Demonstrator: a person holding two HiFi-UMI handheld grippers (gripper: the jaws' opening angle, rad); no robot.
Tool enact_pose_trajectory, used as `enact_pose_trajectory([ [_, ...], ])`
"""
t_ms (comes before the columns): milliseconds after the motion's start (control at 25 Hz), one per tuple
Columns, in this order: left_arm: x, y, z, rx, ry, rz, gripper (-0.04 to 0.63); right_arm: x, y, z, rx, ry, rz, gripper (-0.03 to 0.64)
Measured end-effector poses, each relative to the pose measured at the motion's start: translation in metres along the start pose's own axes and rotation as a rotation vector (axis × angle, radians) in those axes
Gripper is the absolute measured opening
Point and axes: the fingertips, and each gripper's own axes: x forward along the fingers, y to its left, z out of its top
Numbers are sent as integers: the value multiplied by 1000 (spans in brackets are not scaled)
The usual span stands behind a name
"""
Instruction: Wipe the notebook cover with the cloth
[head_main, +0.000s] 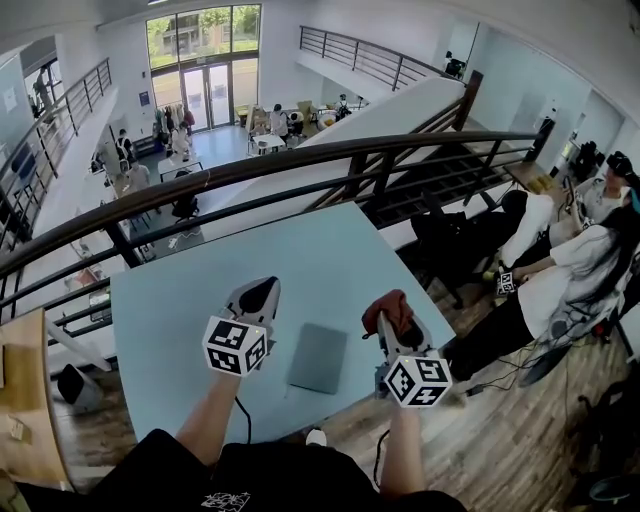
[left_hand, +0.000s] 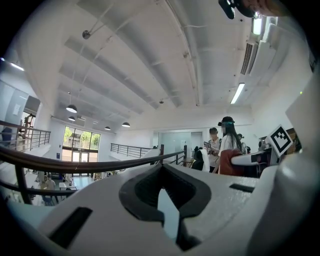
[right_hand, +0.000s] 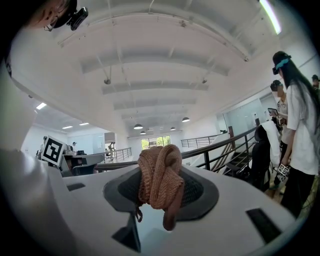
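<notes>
Right tongs (head_main: 397, 325) are clamped on the cloth (right_hand: 159, 176), left tongs (head_main: 256, 294) are closed and empty, and the notebook (head_main: 318, 357) at 6 o'clock on the table (head_main: 180, 300) should be rubbed gently all over.

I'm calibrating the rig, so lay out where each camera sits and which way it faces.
Head view: on the head, looking steeply down at table and notebook; shows forearms, left gripper, right gripper.
Left gripper view: on left gripper, tilted up at ceiling and railing; shows its shut, empty jaws.
Right gripper view: on right gripper, also tilted up; jaws clamp the cloth.
Shared: both gripper views see the railing.
</notes>
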Motion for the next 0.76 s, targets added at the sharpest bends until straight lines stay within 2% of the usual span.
enact_pose_trajectory([
  [760,1,-10,-14,6,27,-21,8,-3,-2,-12,-9,21,-5,161],
])
